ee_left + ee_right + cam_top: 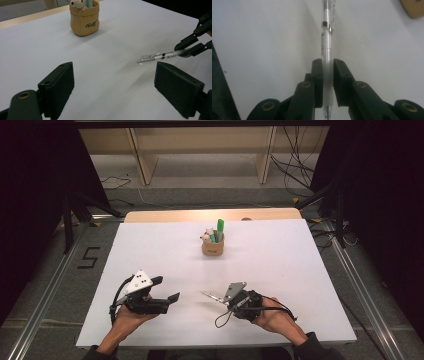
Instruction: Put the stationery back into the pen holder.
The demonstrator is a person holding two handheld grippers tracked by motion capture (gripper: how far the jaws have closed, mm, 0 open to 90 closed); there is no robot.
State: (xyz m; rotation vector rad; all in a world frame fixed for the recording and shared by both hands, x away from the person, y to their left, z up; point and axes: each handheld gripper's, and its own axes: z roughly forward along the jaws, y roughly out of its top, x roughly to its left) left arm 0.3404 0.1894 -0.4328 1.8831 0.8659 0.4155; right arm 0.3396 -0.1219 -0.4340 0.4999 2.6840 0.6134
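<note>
The clear pen (327, 50) sits pinched by its grip between my right gripper (327, 75) pads, its barrel sticking out past my fingertips, seemingly just above the white table (280, 270). My left gripper (113, 85) stands spread wide and empty, the pen's far end near it. The tan pen pot (212, 246) stands well beyond both.

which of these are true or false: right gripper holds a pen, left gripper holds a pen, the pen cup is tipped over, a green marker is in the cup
1. The right gripper is clamped on a clear pen. True.
2. The left gripper holds a pen too. False: its jaws stand wide apart with nothing between them.
3. The tan cup lies tipped over. False: it stands upright on the white table.
4. A green marker sticks out of the cup. True.
</note>
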